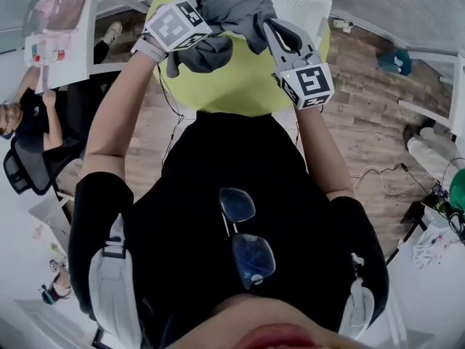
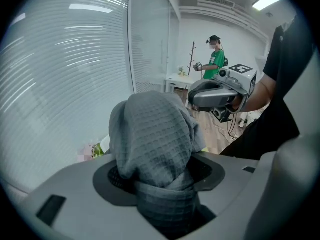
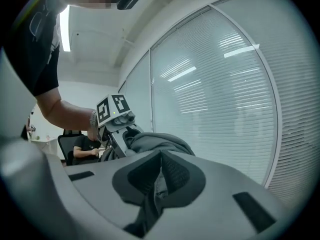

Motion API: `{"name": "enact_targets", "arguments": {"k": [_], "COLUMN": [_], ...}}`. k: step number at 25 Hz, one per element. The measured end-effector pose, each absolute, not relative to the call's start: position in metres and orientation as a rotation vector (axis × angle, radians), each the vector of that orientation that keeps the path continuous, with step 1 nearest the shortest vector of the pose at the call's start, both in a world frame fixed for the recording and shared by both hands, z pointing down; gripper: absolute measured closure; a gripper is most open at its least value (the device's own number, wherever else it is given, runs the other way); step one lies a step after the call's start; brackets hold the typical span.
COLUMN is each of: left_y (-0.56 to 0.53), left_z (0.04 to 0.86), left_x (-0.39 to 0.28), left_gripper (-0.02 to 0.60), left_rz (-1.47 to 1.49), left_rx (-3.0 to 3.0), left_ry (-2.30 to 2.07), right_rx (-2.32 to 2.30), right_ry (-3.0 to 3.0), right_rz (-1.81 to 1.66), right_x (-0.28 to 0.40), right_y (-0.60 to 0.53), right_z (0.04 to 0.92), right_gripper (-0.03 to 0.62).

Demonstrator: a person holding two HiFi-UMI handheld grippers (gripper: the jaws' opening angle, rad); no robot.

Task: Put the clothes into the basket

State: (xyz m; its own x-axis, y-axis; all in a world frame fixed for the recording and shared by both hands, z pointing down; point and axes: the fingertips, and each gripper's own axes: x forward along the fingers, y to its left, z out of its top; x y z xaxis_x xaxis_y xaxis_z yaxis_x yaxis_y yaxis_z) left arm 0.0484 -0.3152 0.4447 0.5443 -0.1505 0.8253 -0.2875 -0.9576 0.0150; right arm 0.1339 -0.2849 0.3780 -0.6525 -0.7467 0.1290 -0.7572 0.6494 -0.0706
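Head view: the person is holding both grippers raised in front of the chest, with 1 grey garment (image 1: 236,9) bunched between them in the air. The left gripper (image 1: 207,29) is gripping the garment's left part and the right gripper (image 1: 267,26) is gripping its right part. The garment is hanging above a round yellow-green surface (image 1: 240,86), and a white perforated basket (image 1: 301,2) is standing at the surface's far edge, just beyond the garment. Left gripper view: the left gripper (image 2: 160,184) is pointing toward a wall of window blinds (image 2: 65,69). Its 2 fingers (image 2: 112,176) are clenching a thick wad of the waffle-textured grey garment (image 2: 155,144), which is filling the gap between them and bulging upward above them. The right gripper (image 2: 220,91) is showing beyond the wad at the upper right, and a person in a green shirt (image 2: 215,59) is standing far behind it. Right gripper view: the right gripper (image 3: 159,176) is clenching its fingers (image 3: 180,176) almost together on a thin fold of the grey garment (image 3: 155,144). The garment is stretching away to the left gripper (image 3: 117,119), which is holding its other end.
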Motion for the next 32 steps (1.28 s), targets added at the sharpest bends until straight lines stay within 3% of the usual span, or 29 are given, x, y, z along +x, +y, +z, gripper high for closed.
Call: {"name": "enact_targets", "arguments": {"k": [14,32], "left_y": [-0.354,-0.365], "left_z": [0.435,0.536], "left_x": [0.174,0.213], "left_gripper": [0.296,0.287], "left_rz": [1.597,1.745], "left_rx": [2.872,2.848], "left_ry": [0.077,0.299], "right_rx": [1.574,1.684], "right_ry": [-2.625,-2.527], "right_rz": [0.180,0.325], "right_x": [0.221,0.255], "right_y": [-0.287,-0.293], "right_z": [0.369,0.417], "right_gripper": [0.568,0.568]}}
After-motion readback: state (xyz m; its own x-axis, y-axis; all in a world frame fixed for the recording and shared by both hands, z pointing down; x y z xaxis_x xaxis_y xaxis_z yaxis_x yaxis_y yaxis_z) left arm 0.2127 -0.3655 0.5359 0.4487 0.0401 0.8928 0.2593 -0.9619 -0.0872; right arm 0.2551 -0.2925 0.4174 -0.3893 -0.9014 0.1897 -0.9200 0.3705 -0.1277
